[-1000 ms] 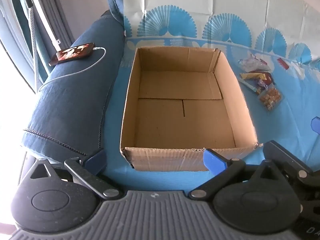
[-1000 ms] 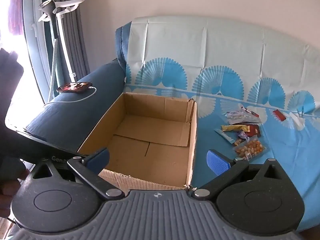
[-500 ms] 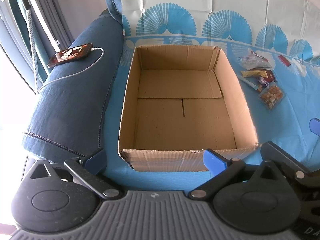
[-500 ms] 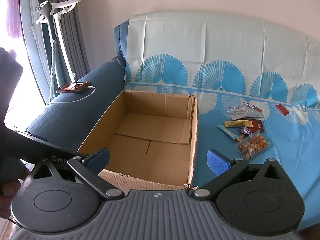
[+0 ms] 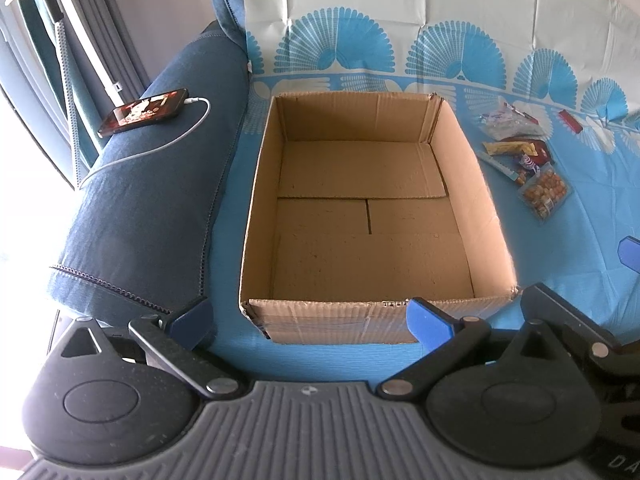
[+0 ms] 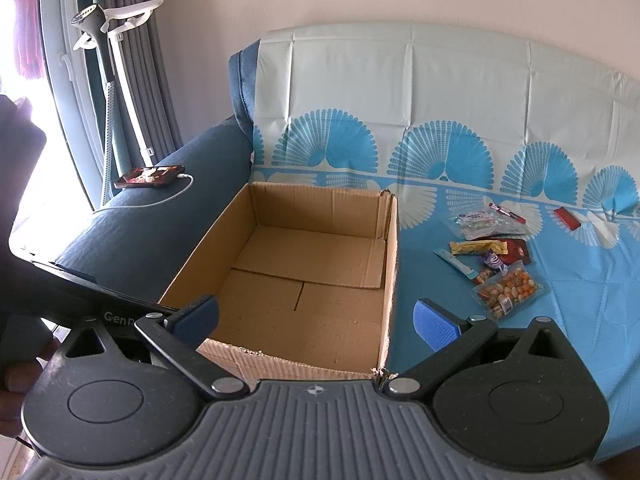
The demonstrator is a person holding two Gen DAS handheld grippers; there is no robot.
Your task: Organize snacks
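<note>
I hold both my left gripper (image 5: pixel 310 316) and right gripper (image 6: pixel 316 316) spread and empty before the empty box (image 6: pixel 390 264), so next I must reach right to the snacks (image 6: pixel 492 256) lying beside it.

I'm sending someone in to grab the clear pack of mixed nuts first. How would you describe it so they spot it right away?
Start at the open cardboard box on the blue-patterned sofa cover; a small pile of snacks lies to its right. The clear pack of mixed nuts is the nearest item of that pile. Unlike the printed wrappers behind it, it is transparent and shows orange and tan pieces inside.
</note>
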